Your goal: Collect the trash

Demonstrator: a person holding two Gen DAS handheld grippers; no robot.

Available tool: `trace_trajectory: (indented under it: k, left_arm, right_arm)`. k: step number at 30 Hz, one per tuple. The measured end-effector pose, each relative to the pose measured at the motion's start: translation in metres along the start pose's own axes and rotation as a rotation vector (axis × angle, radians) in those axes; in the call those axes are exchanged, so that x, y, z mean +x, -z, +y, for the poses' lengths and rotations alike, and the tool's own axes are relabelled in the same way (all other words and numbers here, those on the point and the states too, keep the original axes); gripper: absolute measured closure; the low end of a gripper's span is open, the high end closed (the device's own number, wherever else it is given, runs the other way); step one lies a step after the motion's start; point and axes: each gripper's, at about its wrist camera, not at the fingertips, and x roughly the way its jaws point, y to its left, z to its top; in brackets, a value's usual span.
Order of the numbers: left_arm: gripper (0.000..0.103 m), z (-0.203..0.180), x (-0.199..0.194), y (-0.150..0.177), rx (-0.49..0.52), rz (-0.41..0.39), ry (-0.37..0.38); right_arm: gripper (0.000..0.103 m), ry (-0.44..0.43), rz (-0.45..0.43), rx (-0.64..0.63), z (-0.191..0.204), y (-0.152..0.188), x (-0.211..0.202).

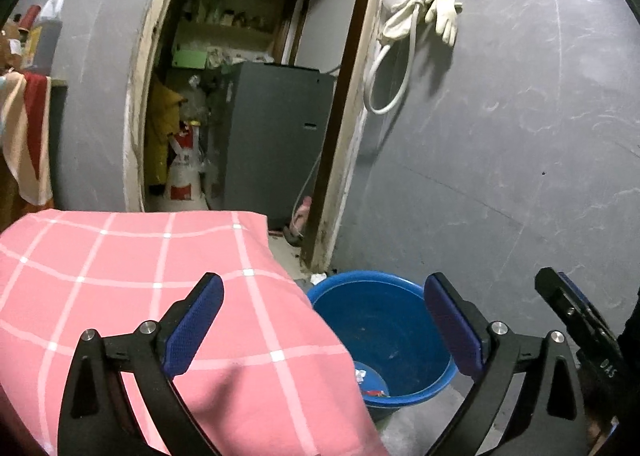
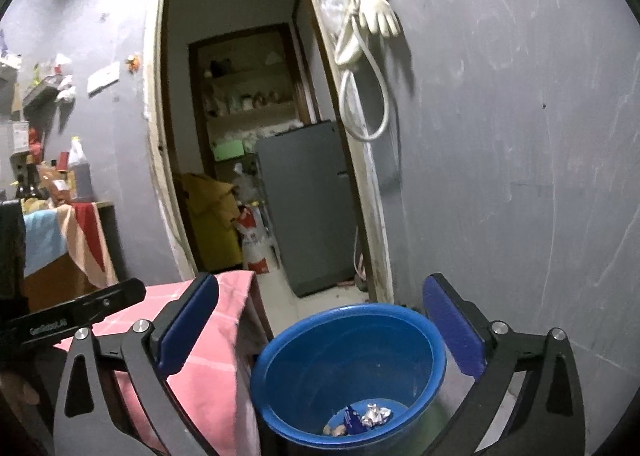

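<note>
The left black two-finger gripper with blue ribbed pads [image 1: 323,330] has its jaws spread wide with nothing between them; its left pad [image 1: 195,326] stands at about 8 o'clock and its right pad at about 4 o'clock in its own view. The right black two-finger gripper with blue ribbed pads [image 2: 320,330] is likewise spread wide and holds nothing. In the left wrist view, the right gripper's black body shows at 4 o'clock, close beside the left one.
</note>
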Motion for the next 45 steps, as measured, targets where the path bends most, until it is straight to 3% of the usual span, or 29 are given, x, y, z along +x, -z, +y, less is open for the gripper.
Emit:
trace_trajectory:
  k: [16, 32, 45]
  left_arm:
    - [0.004, 0.005, -0.064, 0.034, 0.012, -0.095, -0.074]
    - [0.004, 0.020, -0.122, 0.072, -0.005, -0.133, -0.192]
    - [0.004, 0.031, -0.149, 0.095, 0.000, -0.141, -0.210]
  right_arm:
    - [0.000, -0.063, -0.109, -0.028, 0.019, 0.011, -0.048]
    - [0.000, -0.080, -0.077, -0.048, 0.048, 0.036, -0.090]
    - [0.000, -0.014, -0.088, -0.089, 0.075, 0.049, -0.114]
